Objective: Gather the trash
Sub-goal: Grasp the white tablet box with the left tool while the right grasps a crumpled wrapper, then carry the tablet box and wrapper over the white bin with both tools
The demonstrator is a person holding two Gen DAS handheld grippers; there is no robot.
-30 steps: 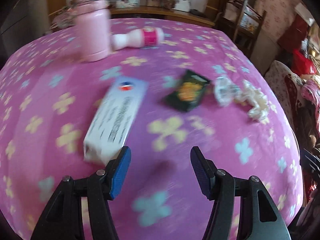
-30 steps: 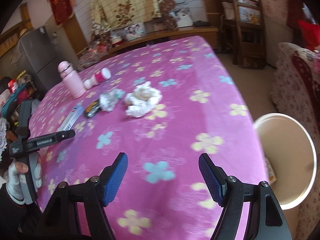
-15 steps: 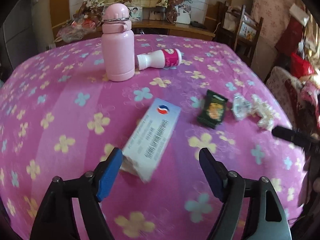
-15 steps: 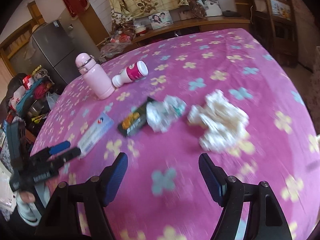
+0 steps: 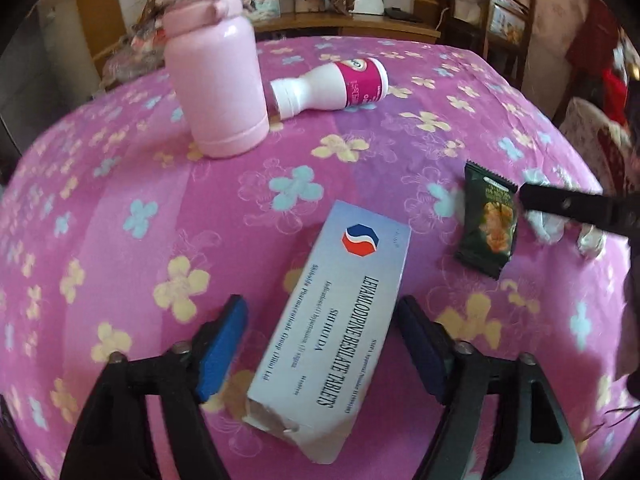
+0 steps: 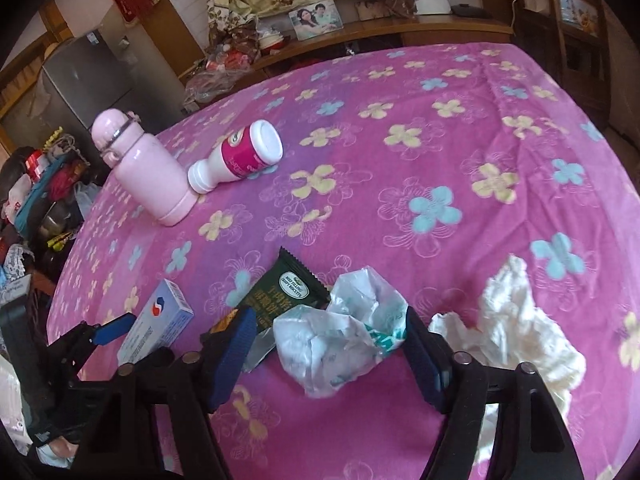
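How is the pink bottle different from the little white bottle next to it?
The pink bottle stands upright, while the white bottle lies on its side. The pink bottle is bigger and pink all over; the white bottle is smaller, with a dark pink label around its body. The pink bottle has a metal ring near its lid; the white bottle has none. Both sit close together on the flowery pink cloth.
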